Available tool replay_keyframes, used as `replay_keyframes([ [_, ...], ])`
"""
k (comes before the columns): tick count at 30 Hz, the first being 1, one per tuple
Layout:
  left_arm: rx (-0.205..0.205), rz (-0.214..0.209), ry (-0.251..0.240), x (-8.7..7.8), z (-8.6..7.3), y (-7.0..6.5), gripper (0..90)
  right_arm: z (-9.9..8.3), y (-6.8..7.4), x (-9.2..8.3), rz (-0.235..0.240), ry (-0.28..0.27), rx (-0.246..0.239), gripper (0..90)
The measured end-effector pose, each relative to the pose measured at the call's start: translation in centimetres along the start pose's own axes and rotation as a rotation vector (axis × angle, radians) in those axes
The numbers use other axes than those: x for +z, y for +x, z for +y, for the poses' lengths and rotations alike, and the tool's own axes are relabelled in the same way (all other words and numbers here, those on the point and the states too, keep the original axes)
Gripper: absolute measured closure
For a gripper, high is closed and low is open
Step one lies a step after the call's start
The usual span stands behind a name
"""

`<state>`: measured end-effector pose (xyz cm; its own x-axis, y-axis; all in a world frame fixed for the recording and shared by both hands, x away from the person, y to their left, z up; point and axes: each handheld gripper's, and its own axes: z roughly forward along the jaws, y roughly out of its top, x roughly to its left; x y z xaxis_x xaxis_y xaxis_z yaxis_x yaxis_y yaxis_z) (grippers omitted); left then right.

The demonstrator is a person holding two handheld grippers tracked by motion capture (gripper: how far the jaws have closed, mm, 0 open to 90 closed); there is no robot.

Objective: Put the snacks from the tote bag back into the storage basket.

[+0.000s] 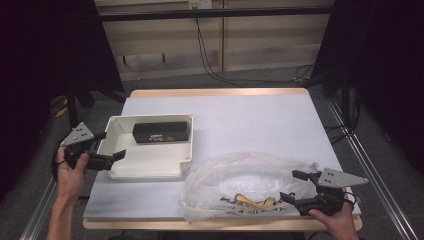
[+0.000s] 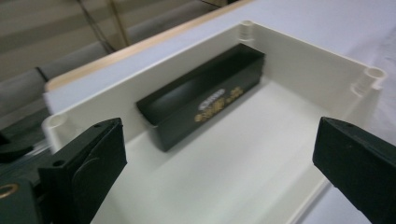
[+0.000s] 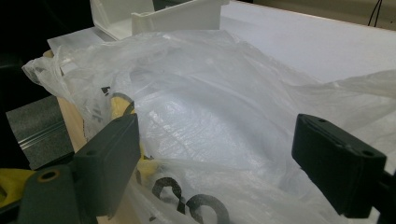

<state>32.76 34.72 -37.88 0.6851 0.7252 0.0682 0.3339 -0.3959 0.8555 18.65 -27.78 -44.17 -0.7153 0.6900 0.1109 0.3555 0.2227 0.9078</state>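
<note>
I find my left gripper [image 1: 119,154] with its jaws spread wide and nothing between them, poised at the near left rim of the shallow cream plastic tray [image 1: 150,167]; no pad touches the tray. The long black rectangular box with gold lettering [image 2: 205,100] lies ahead of those jaws, inside the tray, pressed lengthwise against its far wall. I judge it has been deposited there, snug to the wall so that the rest of the tray floor is left free. My right gripper [image 1: 294,189] also stands open, gripping nothing, its jaws facing the crumpled clear plastic bag with black and yellow print [image 3: 196,116] that lies directly ahead of it on the white table top [image 1: 260,125]. I judge it is placed there to take hold of the bag next; no contact is confirmed.
</note>
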Motion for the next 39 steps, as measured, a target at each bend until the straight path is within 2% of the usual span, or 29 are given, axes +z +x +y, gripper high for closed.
replay_keyframes([
  [2,-0.001,0.009,-0.007,-0.7,-0.3,0.1,2.7,0.0,0.0,0.0,0.003,0.003,-0.001,15.0],
  [4,0.027,0.015,0.007,-1.3,-0.6,0.1,2.7,0.0,0.0,0.0,0.002,0.001,-0.005,15.0],
  [5,0.027,0.015,0.007,-1.3,-0.6,0.1,2.8,0.0,0.0,0.0,0.002,0.001,-0.005,15.0],
  [6,0.046,-0.023,0.008,-1.9,-1.1,0.2,2.9,0.0,0.0,0.0,0.001,0.000,-0.002,15.0],
  [7,0.046,-0.023,0.008,-1.9,-1.1,0.2,2.8,0.0,0.0,0.0,0.001,0.000,-0.002,15.0],
  [8,0.032,-0.002,-0.008,-2.6,-1.6,0.5,2.8,0.0,0.0,0.0,0.003,0.001,-0.003,15.0],
  [10,-0.016,0.026,-0.049,-3.2,-1.9,0.1,2.9,0.0,0.0,0.0,0.001,0.004,0.000,15.0],
  [11,-0.016,0.026,-0.049,-3.2,-1.9,0.1,2.8,0.0,0.1,0.0,0.001,0.005,-0.001,15.0],
  [12,-0.010,0.026,-0.081,-3.6,-2.2,-0.9,2.7,0.0,0.1,0.1,0.001,0.002,-0.002,15.0],
  [13,-0.010,0.026,-0.081,-3.6,-2.2,-0.9,2.7,0.0,0.1,0.1,0.001,0.002,-0.002,15.0],
  [14,-0.032,0.048,-0.101,-3.9,-2.6,-2.3,2.7,0.0,0.1,0.0,-0.001,0.002,-0.002,15.0],
  [15,-0.032,0.048,-0.101,-3.9,-2.6,-2.3,2.7,0.0,0.1,0.0,-0.001,0.002,-0.002,15.0],
  [16,-0.039,0.064,-0.107,-4.0,-3.1,-3.6,2.7,0.0,0.1,-0.1,-0.003,-0.003,-0.002,15.0],
  [17,-0.039,0.064,-0.107,-4.0,-3.1,-3.6,2.7,0.0,0.1,-0.1,-0.003,-0.003,-0.002,15.0],
  [18,-0.050,0.071,-0.103,-4.0,-3.4,-5.0,2.7,0.0,0.0,-0.1,-0.007,-0.001,-0.005,15.0],
  [19,-0.050,0.071,-0.103,-4.0,-3.4,-5.0,2.7,0.0,0.0,-0.1,-0.007,-0.001,-0.005,15.0],
  [20,-0.054,0.077,-0.102,-4.0,-3.6,-5.7,2.7,0.0,0.1,-0.1,-0.007,-0.002,-0.004,15.0],
  [21,-0.077,0.060,-0.115,-4.0,-3.9,-6.9,2.1,0.0,0.1,-0.2,-0.005,-0.001,-0.001,15.0],
  [23,-0.089,0.061,-0.123,-4.0,-4.0,-7.4,2.0,0.0,0.1,-0.2,-0.008,-0.002,-0.002,15.0],
  [24,-0.108,0.054,-0.137,-3.9,-4.4,-8.5,1.7,-0.1,0.1,-0.3,-0.011,-0.002,0.000,15.0],
  [27,-0.091,0.048,-0.111,-3.7,-4.5,-9.1,1.7,-0.2,0.1,-0.6,-0.018,-0.006,0.002,15.0],
  [28,-0.114,0.036,-0.102,-3.5,-4.7,-9.8,2.0,-0.2,0.0,-0.8,-0.026,-0.008,0.006,15.0],
  [31,-0.131,0.031,-0.104,-3.4,-5.0,-10.5,1.7,-0.3,0.1,-0.9,-0.032,-0.009,0.014,15.0],
  [33,-0.124,0.024,-0.111,-3.5,-5.2,-11.0,1.8,-0.6,0.3,-1.3,-0.037,-0.011,0.018,15.0],
  [35,-0.114,0.035,-0.114,-3.4,-5.6,-11.8,1.6,-1.1,0.5,-1.9,-0.050,-0.009,0.025,15.0],
  [36,-0.112,0.020,-0.098,-3.3,-5.7,-11.8,1.4,-1.2,0.5,-2.0,-0.051,-0.011,0.027,15.0],
  [39,-0.094,0.005,-0.095,-3.2,-5.8,-11.7,1.9,-1.3,0.5,-2.1,-0.057,-0.014,0.033,15.0],
])
